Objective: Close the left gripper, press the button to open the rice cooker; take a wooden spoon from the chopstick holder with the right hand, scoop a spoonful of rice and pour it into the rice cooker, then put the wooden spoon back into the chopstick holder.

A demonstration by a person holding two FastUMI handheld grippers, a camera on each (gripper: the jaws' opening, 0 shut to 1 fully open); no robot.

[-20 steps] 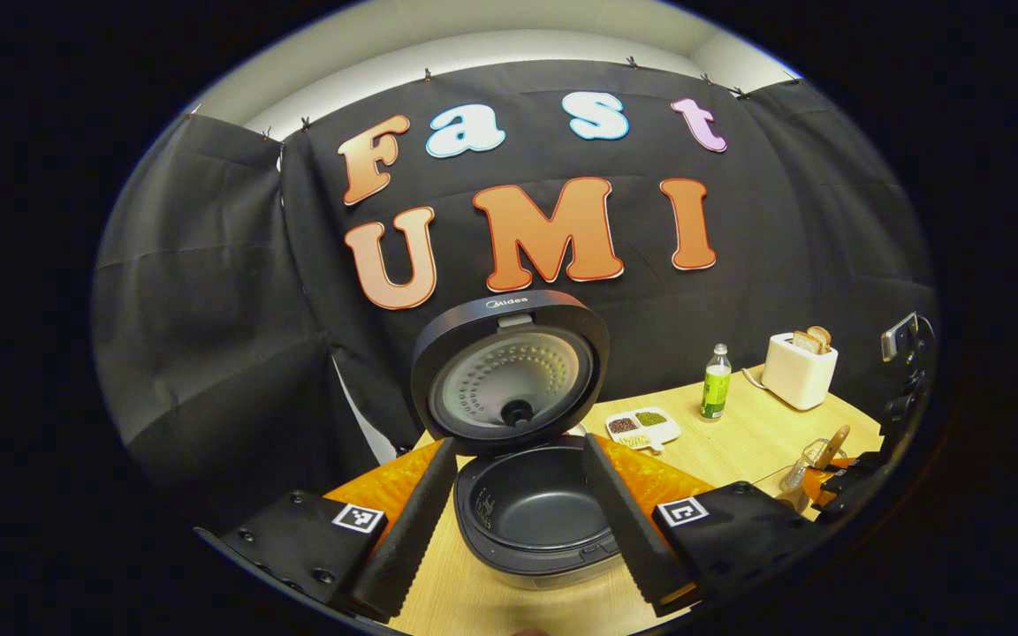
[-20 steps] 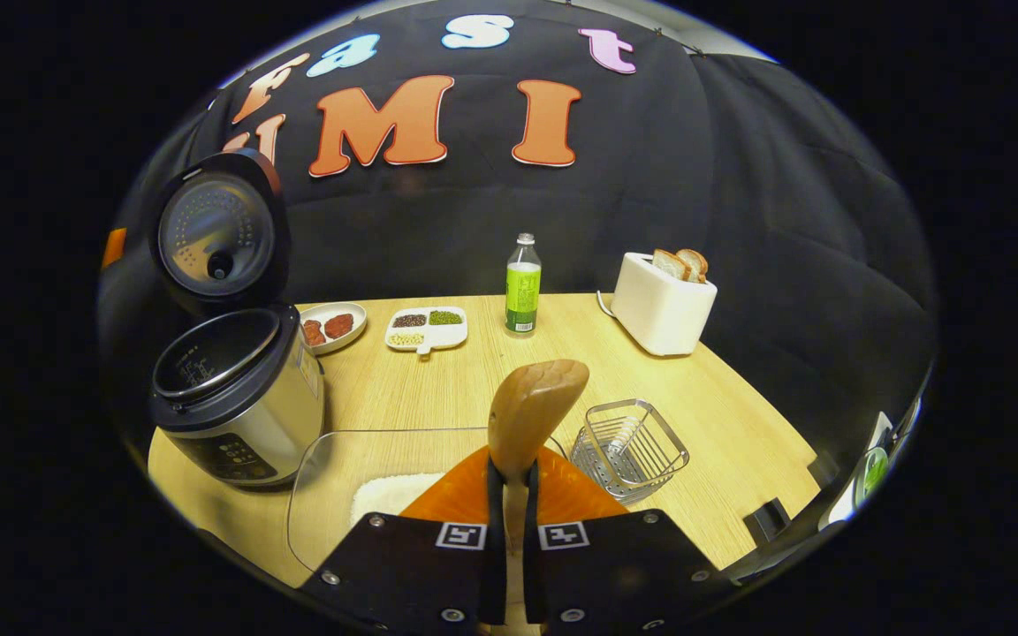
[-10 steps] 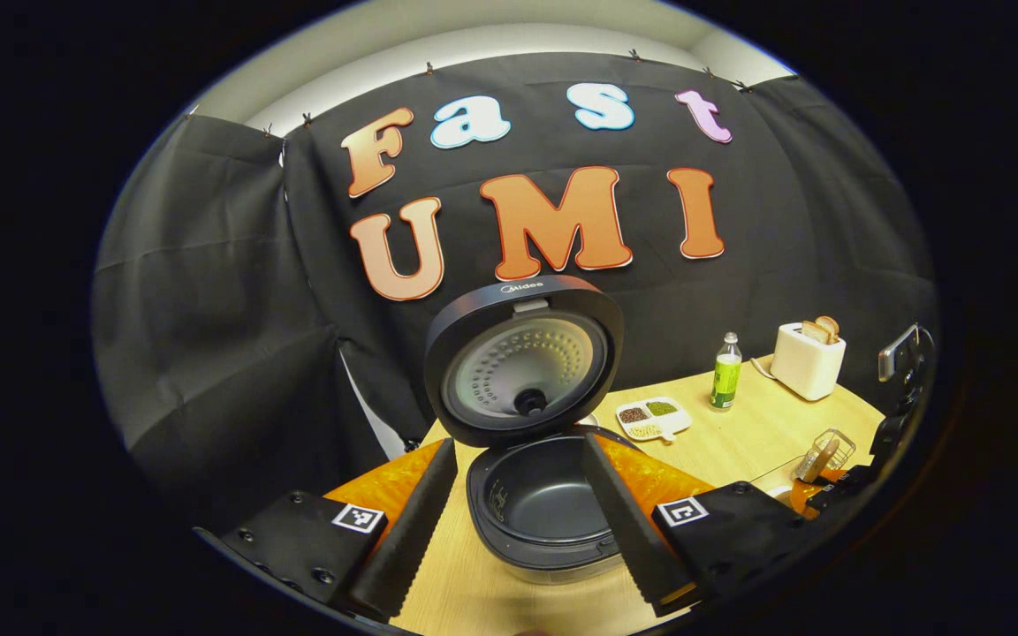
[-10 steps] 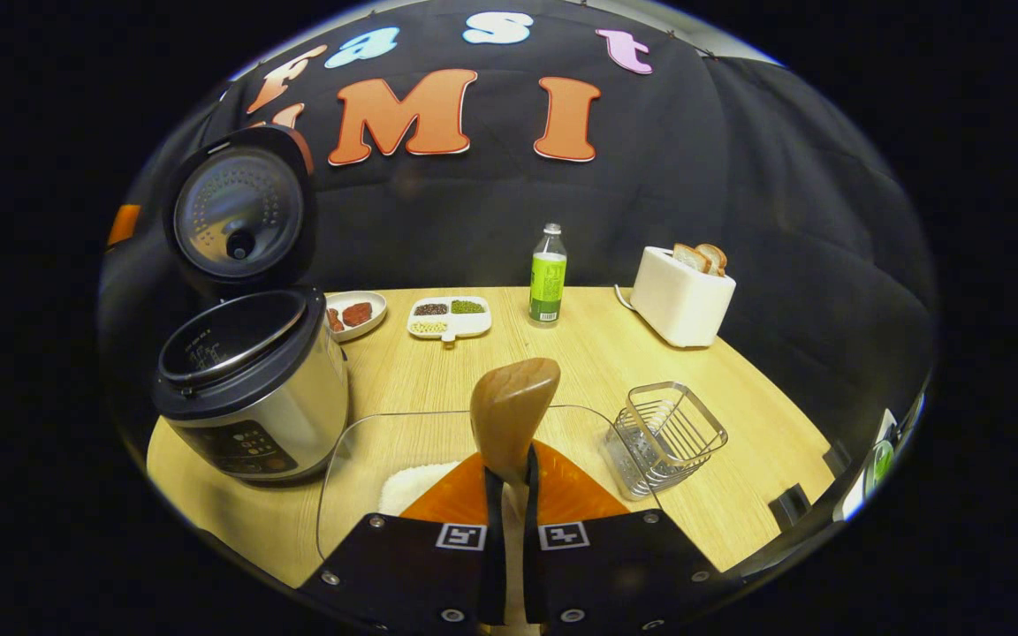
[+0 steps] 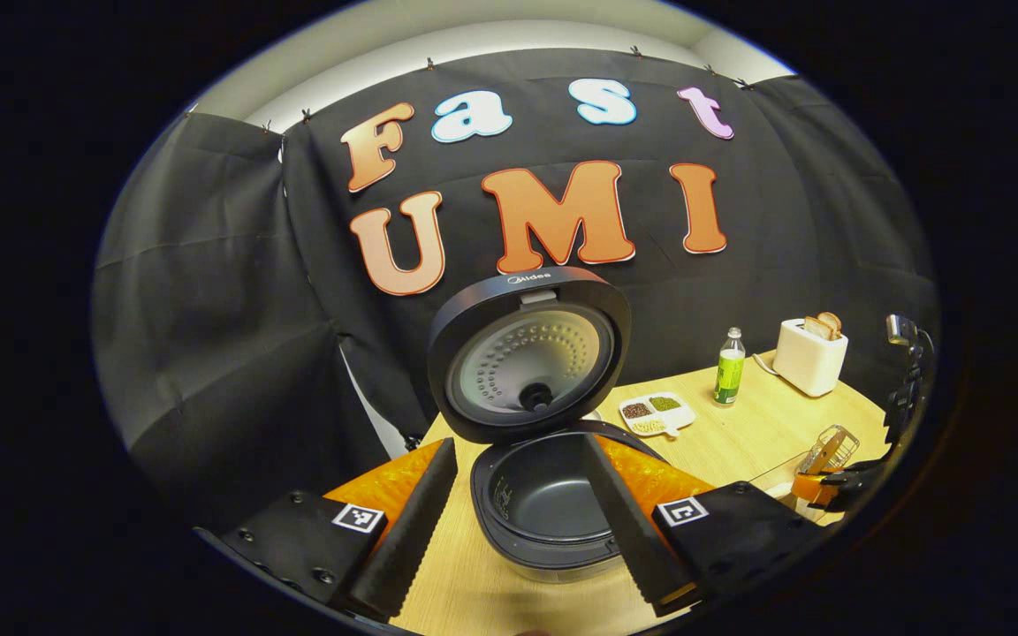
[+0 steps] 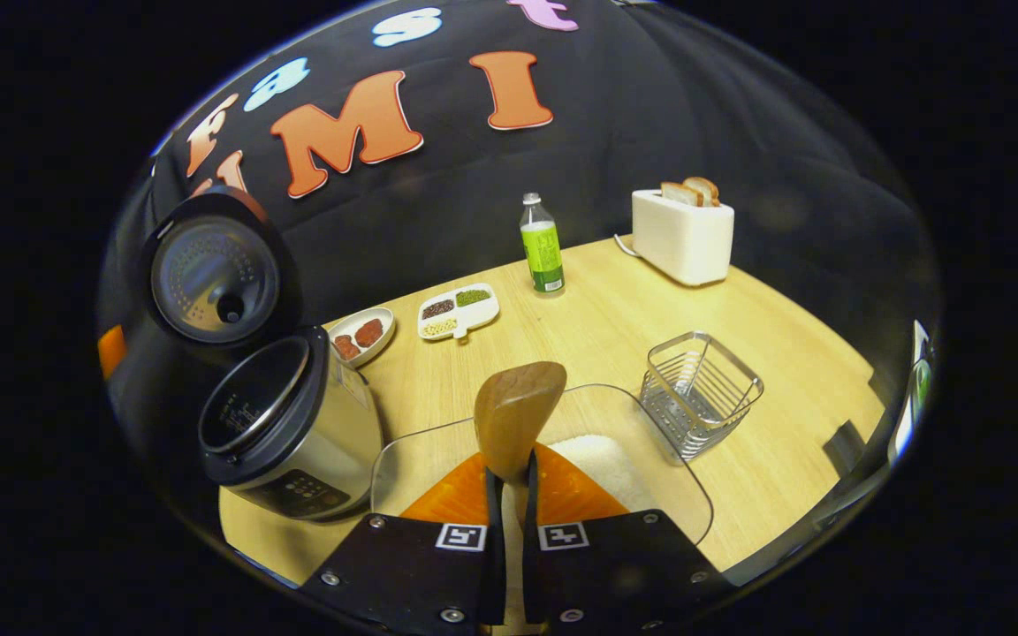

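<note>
The right gripper [image 6: 509,495] is clenched on the handle of the pale-brown wooden spoon [image 6: 516,413], both fingers pressing it so the bowl stands upright ahead of the camera, a hold that looks meant to let the wrist tip the bowl down into the grains. The spoon hangs over the clear glass dish [image 6: 650,459] holding a mound of white rice [image 6: 604,464]; I judge scooping is the step in hand. The left gripper [image 5: 518,521] is released, its fingers spread wide either side of the black-and-silver rice cooker [image 5: 549,508], whose round lid [image 5: 528,353] stands up and leaves the dark inner pot ready to receive. The square wire chopstick holder [image 6: 699,393] sits just beside the dish, near for the spoon's return.

All of this rests on a light wood-grain table [image 6: 615,327]. Farther back stand a green-labelled bottle [image 6: 542,246], a white toaster with bread slices [image 6: 682,231], a white divided tray of beans [image 6: 458,312] and a small white plate [image 6: 362,334]. Black cloth walls the booth.
</note>
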